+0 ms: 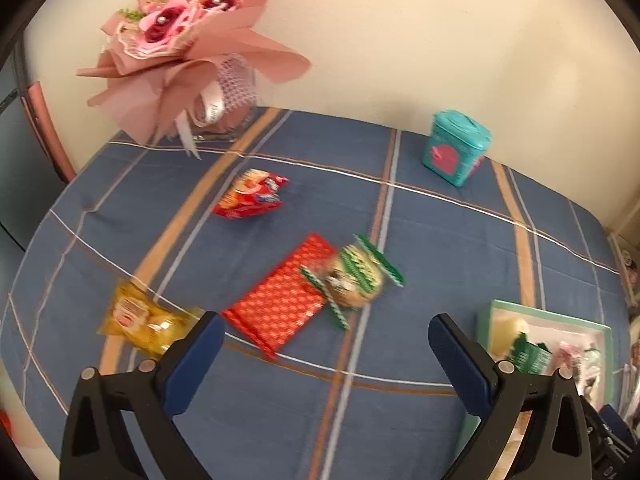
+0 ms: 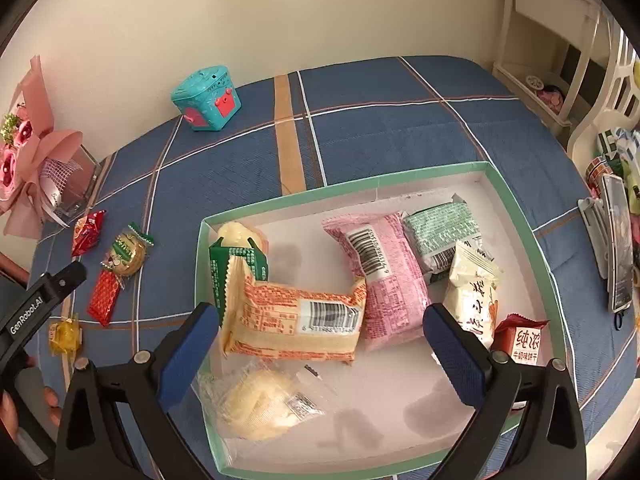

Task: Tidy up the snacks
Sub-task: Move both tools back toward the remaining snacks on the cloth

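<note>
While most wrapped snacks already sit in the shallow mint-rimmed cardboard box, a red dotted flat packet, green-striped cookie pack and yellow crinkly pouch lie on the blue plaid table; left tongs and right tongs are both spread wide, holding nothing.

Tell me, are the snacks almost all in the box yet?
More than half. Several packets already lie in the green-rimmed box, like the pink packet and the orange one. Both grippers, left and right, are open and hold nothing. Four snacks wait on the blue cloth: the yellow packet, red dotted bar, green-edged biscuit and red bag.
</note>
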Motion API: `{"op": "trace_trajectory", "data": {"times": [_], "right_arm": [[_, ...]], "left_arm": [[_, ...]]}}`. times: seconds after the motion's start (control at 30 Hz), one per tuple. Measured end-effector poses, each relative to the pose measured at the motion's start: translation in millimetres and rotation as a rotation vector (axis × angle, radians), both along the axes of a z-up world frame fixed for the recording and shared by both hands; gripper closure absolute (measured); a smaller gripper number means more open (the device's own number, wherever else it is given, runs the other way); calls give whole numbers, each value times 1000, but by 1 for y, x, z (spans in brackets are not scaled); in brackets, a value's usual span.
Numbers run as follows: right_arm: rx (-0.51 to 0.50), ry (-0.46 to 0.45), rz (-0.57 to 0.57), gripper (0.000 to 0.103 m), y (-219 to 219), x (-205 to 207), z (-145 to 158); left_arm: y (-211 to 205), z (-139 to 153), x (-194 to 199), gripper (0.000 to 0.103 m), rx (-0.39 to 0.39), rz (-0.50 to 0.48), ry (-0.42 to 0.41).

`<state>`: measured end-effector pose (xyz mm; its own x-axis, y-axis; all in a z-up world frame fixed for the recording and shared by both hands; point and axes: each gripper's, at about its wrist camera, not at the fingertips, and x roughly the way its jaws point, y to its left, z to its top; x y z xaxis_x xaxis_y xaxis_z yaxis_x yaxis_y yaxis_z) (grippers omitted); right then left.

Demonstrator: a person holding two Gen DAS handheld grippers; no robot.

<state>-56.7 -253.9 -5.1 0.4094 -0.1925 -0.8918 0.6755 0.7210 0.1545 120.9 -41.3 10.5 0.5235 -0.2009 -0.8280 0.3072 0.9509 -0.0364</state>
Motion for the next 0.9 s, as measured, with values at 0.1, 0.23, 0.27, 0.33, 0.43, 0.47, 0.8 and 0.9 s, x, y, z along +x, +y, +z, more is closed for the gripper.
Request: {"op": "trace_trajectory", "data": {"times": [0.1, 0.23, 0.27, 0.33, 0.43, 0.47, 0.8, 0.9], "right_arm": [[-14, -1, 3, 1, 5, 7, 2], [-25, -29, 18, 1, 14, 16, 7], [-33, -35, 28, 1, 18, 20, 8], [-46, -47, 54, 1, 28, 26, 12], [-53, -60, 104, 1, 42, 40, 15], [-55, -62, 121, 1, 47, 44, 16], [-8, -40, 272, 1, 104, 89, 0], [6, -20, 296, 1, 119, 99, -8]], "left_arm": [[9, 0, 6, 0, 33, 12, -13], [27, -5, 17, 0, 69, 52, 12], [33, -7, 20, 0, 65, 65, 20], [45, -9, 26, 0, 58, 97, 42], [65, -9, 34, 0, 46, 140, 50], [71, -9, 36, 0, 39, 151, 47], [138, -15, 58, 0, -24, 303, 54], [152, -23, 64, 0, -35, 330, 107]]}}
